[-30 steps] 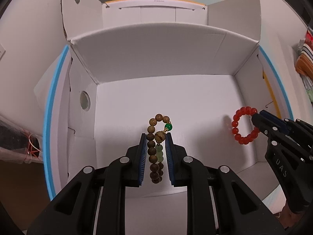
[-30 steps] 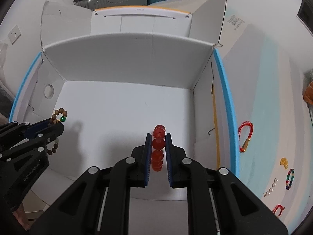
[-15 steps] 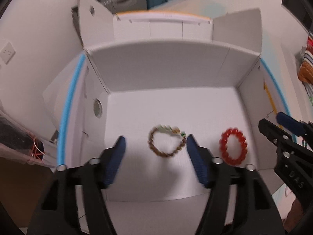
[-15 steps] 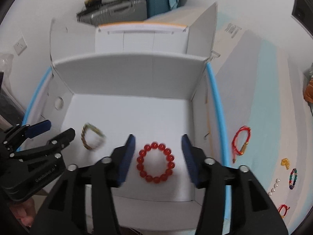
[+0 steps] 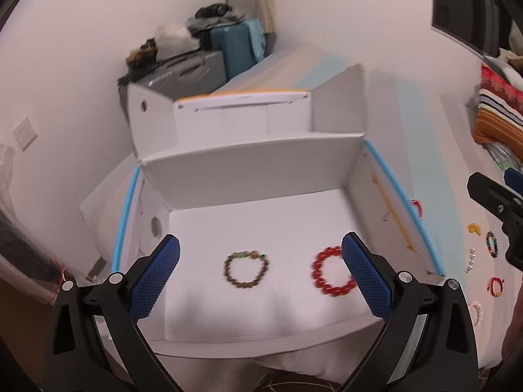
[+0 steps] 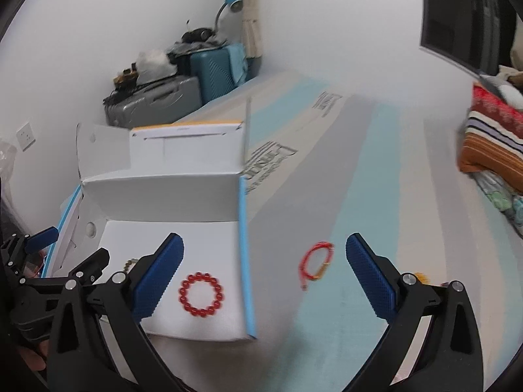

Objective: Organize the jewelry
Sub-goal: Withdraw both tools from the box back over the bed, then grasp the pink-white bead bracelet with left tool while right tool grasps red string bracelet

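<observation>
**White box holds two bracelets**

Brown wooden-bead bracelet and red bead bracelet lie flat and apart on the floor of the white cardboard box. The left gripper hangs above them, jaws spread wide and empty. The right gripper is equally wide and empty, straddling the box's blue-edged wall. A red cord bracelet lies outside on the striped mat, whose dark printed lettering is too blurred to read.

Left hand-held gripper and right hand-held gripper both point forward, jaws spread wide, holding nothing.
</observation>
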`<action>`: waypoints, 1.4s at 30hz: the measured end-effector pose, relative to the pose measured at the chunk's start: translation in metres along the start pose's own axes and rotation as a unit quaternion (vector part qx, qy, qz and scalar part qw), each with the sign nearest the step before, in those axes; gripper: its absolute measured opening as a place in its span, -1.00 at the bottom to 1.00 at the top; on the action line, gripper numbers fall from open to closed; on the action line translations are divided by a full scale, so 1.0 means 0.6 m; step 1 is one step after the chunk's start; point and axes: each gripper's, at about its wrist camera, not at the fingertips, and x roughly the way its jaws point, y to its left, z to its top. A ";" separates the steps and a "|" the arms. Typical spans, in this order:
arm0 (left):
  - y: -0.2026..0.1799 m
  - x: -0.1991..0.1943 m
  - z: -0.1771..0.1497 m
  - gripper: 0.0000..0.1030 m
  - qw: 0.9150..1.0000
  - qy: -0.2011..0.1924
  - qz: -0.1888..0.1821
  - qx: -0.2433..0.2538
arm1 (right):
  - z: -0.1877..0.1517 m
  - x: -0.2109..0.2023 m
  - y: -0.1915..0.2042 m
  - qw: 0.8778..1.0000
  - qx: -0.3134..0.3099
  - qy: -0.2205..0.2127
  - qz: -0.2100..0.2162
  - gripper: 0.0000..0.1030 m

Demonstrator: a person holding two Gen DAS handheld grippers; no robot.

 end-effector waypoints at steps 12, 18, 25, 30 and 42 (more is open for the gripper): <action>-0.169 -0.041 -0.017 0.89 0.992 -0.039 -0.117 0.039 | -0.061 -0.070 -0.176 0.996 0.045 -0.015 -0.075 0.86; -0.273 -0.050 -0.040 0.89 0.984 -0.036 -0.158 0.076 | -0.109 -0.083 -0.282 0.990 0.088 -0.008 -0.108 0.86; -0.380 -0.035 -0.090 0.89 0.976 -0.017 -0.185 0.117 | -0.172 -0.084 -0.370 0.984 0.115 0.010 -0.135 0.86; -0.435 -0.010 -0.127 0.89 0.971 0.001 -0.199 0.136 | -0.217 -0.066 -0.415 0.980 0.124 0.033 -0.150 0.86; -0.519 0.064 -0.234 0.89 0.956 0.054 -0.230 0.173 | -0.325 0.020 -0.493 0.969 0.154 0.101 -0.163 0.80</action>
